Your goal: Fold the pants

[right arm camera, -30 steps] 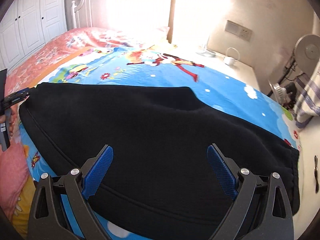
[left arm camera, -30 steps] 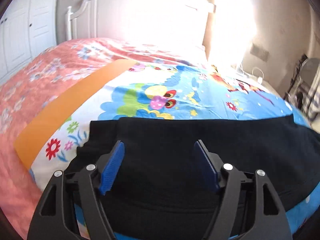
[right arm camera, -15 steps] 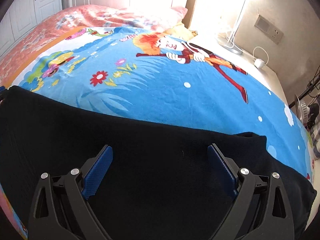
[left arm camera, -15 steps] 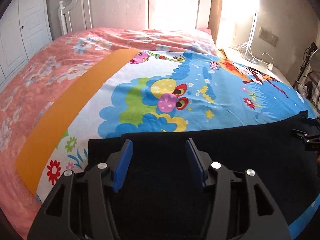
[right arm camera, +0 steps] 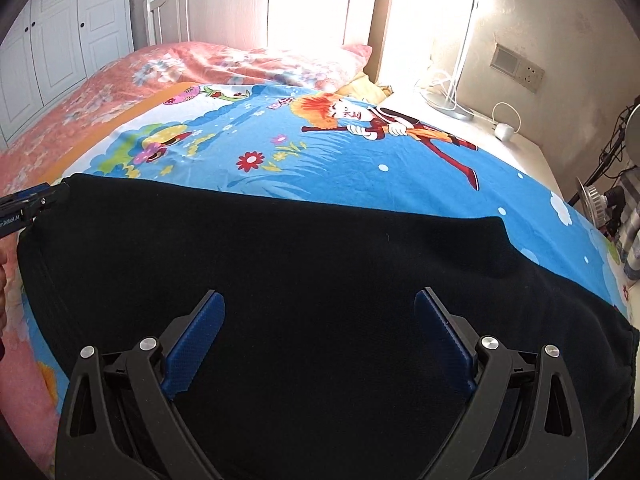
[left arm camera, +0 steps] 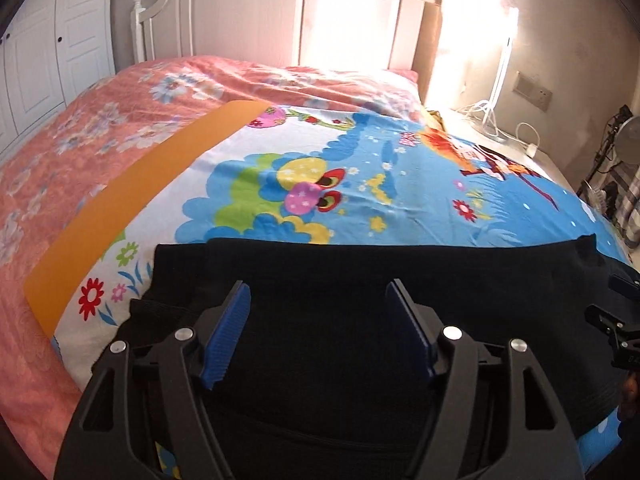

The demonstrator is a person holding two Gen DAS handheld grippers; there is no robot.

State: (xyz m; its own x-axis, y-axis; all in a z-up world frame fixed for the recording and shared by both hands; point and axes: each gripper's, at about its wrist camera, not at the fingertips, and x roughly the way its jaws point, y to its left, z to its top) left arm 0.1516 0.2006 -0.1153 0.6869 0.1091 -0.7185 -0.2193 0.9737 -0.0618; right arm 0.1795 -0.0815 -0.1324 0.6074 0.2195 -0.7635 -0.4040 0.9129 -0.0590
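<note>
Black pants point(left arm camera: 360, 280) lie flat across the near edge of the bed on a cartoon sheet point(left arm camera: 360, 184); they also fill the lower half of the right wrist view point(right arm camera: 280, 280). My left gripper point(left arm camera: 318, 300) is open and empty, hovering just above the pants' left end. My right gripper point(right arm camera: 320, 312) is open wide and empty above the middle of the pants. The left gripper's tip shows at the left edge of the right wrist view point(right arm camera: 24, 204); part of the right gripper shows at the right edge of the left wrist view point(left arm camera: 616, 320).
An orange-pink floral quilt point(left arm camera: 80, 140) covers the left side of the bed. A white headboard point(left arm camera: 224, 20) stands behind. White wardrobe doors point(right arm camera: 60, 40) are at far left. A lamp stand and cables point(right arm camera: 452, 96) sit on a ledge at right, with a fan point(right arm camera: 592, 196) beyond.
Both grippers pulled back and tilted, so more of the pants shows. The left jaws opened wider than half a second ago. The pants lie still.
</note>
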